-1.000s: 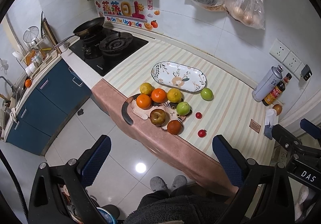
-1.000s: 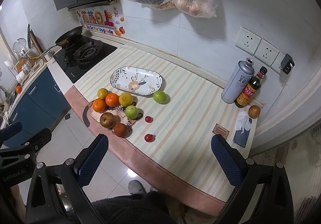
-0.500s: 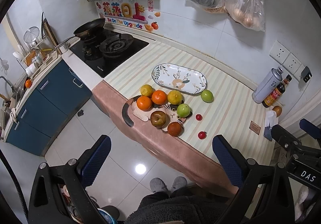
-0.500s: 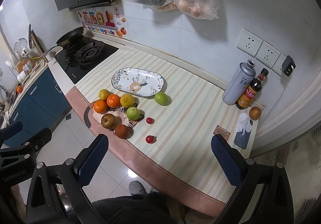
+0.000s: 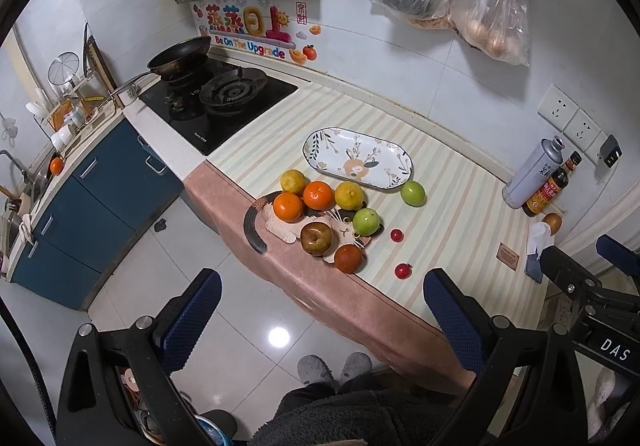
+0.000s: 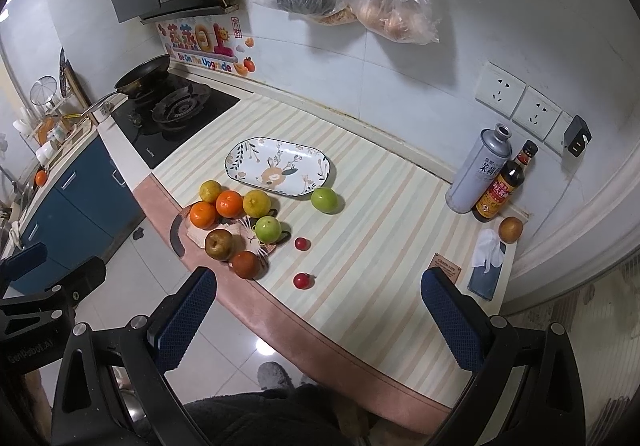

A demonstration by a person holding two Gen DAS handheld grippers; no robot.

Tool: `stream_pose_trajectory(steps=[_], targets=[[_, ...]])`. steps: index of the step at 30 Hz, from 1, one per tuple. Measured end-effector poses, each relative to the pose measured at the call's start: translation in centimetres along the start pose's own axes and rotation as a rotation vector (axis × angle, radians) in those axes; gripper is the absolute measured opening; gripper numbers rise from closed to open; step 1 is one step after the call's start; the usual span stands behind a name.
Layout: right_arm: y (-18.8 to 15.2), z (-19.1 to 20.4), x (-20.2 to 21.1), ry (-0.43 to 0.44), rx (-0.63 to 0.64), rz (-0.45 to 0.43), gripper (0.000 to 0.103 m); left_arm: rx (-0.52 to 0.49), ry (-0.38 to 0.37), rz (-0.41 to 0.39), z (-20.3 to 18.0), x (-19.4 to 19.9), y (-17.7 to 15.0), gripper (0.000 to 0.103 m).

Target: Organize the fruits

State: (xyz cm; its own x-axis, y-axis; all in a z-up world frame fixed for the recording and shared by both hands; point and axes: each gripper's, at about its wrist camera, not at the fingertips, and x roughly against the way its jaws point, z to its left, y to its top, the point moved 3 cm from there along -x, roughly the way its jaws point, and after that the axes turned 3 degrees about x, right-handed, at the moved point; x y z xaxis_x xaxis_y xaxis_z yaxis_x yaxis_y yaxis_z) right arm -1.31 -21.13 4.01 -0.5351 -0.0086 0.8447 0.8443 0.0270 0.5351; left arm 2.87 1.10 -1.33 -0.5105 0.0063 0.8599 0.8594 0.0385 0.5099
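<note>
Both the left tongs (image 5: 322, 320) and right tongs (image 6: 318, 316) hang wide and empty, well above the striped counter (image 6: 384, 206). The round fruits — oranges, yellow citrus, green apples, a brown pear (image 6: 219, 244) — crowd a cat-shaped mat near the counter's front edge, beside the bare oval floral ceramic plate (image 6: 277, 172). They look firm, smooth and apt to roll; grip across the widest part. The two small red tomatoes (image 6: 301, 280) likely bruise — squeeze lightly.

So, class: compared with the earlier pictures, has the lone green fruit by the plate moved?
No. The green fruit sits at the same near corner of the plate, just off its rim.
</note>
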Motion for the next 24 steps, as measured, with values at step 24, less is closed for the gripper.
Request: stream_pose_trajectory(steps=[24], targets=[[0.13, -0.25, 0.4, 0.047, -0.036, -0.024, 0.103, 0.032, 0.012, -0.032, 0.63, 0.24, 0.14, 0.103]])
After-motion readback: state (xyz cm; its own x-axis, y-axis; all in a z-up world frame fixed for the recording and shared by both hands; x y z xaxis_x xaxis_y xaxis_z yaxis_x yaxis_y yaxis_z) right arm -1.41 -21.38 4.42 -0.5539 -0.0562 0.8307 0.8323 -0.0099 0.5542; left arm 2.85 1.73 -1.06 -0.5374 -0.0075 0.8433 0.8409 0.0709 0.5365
